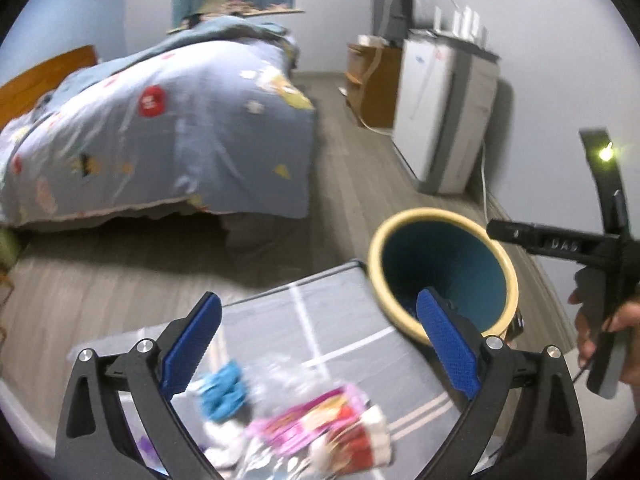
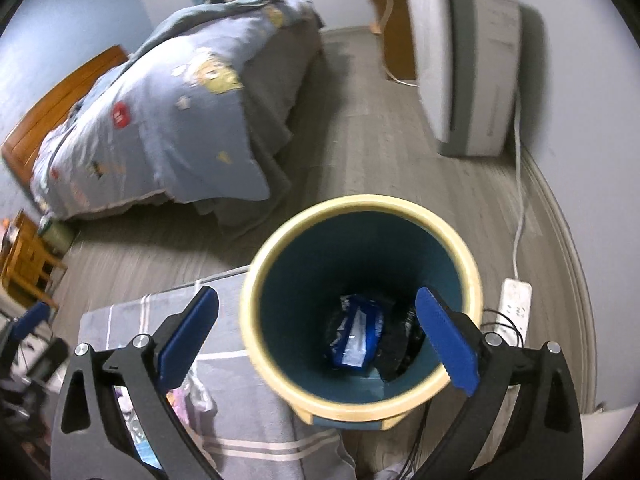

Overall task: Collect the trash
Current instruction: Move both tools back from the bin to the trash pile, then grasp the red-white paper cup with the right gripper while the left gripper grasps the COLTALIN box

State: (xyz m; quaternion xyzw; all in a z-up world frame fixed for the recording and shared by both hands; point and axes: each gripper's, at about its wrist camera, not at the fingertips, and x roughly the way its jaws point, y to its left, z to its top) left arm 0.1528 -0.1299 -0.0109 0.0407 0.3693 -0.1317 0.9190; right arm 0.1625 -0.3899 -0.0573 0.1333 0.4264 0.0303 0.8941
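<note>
Here the grey cloth-covered worktop [image 1: 332, 332] carries light, crinkly wrappers, chiefly a pink snack packet [image 1: 320, 432], best pinched at a flat edge, beside the bin [image 2: 360, 216], while left tool [image 1: 320, 344] and right tool [image 2: 320, 340] gape empty.

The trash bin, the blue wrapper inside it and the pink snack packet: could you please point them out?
trash bin [image 2: 280, 236], right wrist view, cream rim.
blue wrapper [image 2: 358, 336], right wrist view, its middle.
pink snack packet [image 1: 320, 424], left wrist view, its middle.
</note>
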